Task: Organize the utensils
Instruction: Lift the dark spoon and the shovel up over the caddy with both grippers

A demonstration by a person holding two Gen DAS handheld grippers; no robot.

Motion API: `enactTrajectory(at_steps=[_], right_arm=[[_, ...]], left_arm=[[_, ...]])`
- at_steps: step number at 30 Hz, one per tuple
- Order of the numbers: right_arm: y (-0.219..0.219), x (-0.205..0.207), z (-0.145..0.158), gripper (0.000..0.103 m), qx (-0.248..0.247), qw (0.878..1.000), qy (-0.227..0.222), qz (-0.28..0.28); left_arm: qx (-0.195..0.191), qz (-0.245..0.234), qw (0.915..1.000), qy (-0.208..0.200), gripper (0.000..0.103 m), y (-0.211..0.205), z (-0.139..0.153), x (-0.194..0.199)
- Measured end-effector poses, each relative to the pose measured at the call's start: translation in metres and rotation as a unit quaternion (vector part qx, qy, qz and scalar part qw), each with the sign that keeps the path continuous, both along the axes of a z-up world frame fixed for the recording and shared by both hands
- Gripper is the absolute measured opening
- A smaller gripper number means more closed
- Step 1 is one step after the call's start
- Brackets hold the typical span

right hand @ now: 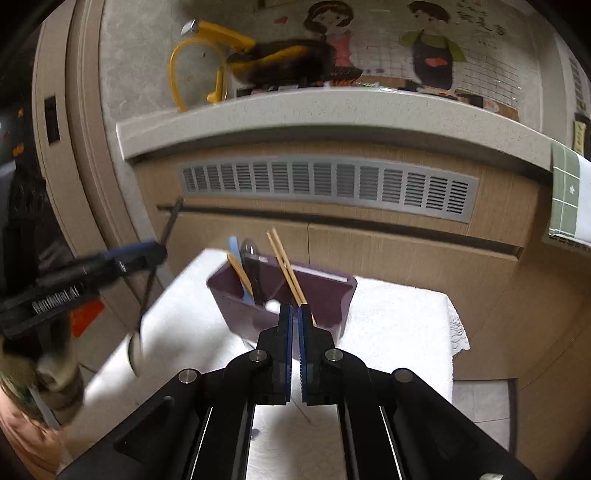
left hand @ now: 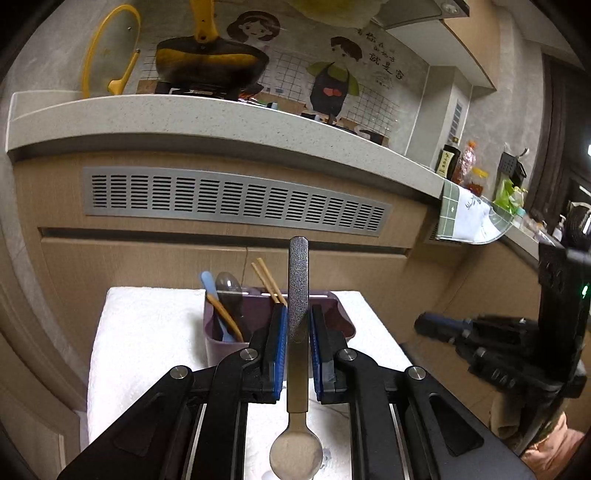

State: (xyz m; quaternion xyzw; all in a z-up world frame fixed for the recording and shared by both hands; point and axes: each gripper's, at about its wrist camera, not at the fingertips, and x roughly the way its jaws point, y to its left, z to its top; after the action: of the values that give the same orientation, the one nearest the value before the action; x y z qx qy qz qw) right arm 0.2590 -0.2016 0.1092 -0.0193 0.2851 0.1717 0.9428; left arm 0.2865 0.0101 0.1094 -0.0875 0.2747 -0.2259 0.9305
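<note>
Between the left gripper's (left hand: 298,325) clenched fingers: metal spoon (left hand: 297,332), handle at 12 o'clock, bowl hanging toward 6. Right gripper (right hand: 295,317): closed, empty. Beyond: purple utensil caddy (left hand: 255,321) on white towel (left hand: 147,332). Advice: invert spoon, lower into spoon compartment.

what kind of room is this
Most likely a home kitchen: a speckled stone countertop carries a black and yellow pan on a stove, sauce bottles stand further along, and a range hood hangs overhead.
</note>
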Motion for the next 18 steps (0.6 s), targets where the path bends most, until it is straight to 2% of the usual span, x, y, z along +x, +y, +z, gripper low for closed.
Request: enactTrajectory(at_steps=[1,3,4,6,10,16,18], right_arm=[[0.004,0.002,-0.007,0.007,-0.009,1.000,0.008,0.015],[0.020,0.008,-0.028,0.032,-0.041,0.997,0.031,0.060],[0.028,0.009,-0.037,0.051,-0.058,0.996,0.031,0.067],[0.047,0.014,-0.059,0.051,-0.098,0.991,0.028,0.086],[0.082,0.039,-0.100,0.050,-0.131,0.976,0.078,0.155],[0.110,0.089,-0.147,0.048,-0.148,0.965,0.147,0.157],[0.113,0.099,-0.158,0.037,-0.147,0.963,0.168,0.151]], left_arm=[[0.000,0.002,1.0000,0.002,0.013,0.001,-0.002,0.000],[-0.003,0.007,0.9999,0.010,0.013,0.007,-0.008,0.001],[-0.003,0.010,0.9999,0.013,0.013,0.009,-0.012,0.001],[-0.007,0.014,0.9997,0.020,0.013,0.015,-0.019,0.000],[-0.016,0.024,0.9992,0.027,0.013,0.027,-0.028,-0.002],[-0.037,0.038,0.9980,0.033,0.013,0.044,-0.038,-0.003],[-0.041,0.041,0.9977,0.035,0.013,0.046,-0.040,-0.001]])
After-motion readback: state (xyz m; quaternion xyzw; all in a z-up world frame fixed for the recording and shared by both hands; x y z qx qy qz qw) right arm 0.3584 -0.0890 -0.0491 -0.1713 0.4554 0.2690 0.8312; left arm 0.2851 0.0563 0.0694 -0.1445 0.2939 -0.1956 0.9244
